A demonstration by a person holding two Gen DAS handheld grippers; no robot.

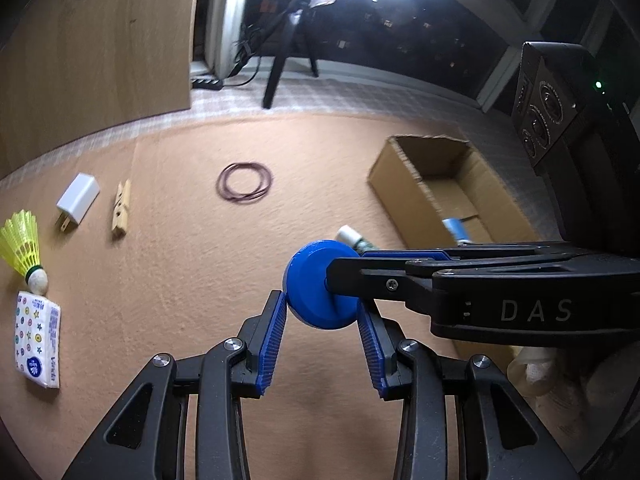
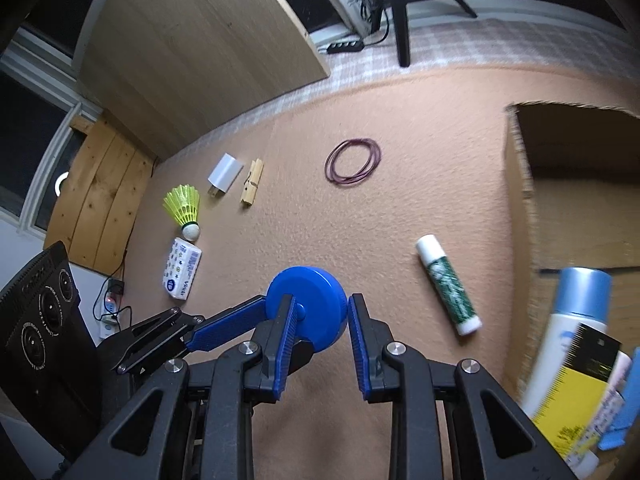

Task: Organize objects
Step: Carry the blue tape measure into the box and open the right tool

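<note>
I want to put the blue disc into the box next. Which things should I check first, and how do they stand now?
1. Left gripper grips the blue disc: ok, both fingers touch it.
2. Right gripper has released: cannot tell.
3. Cardboard box open on top: ok.
4. Room inside beside the bottle: ok.
5. Low path to the box: not ok, the lip balm lies between.
</note>
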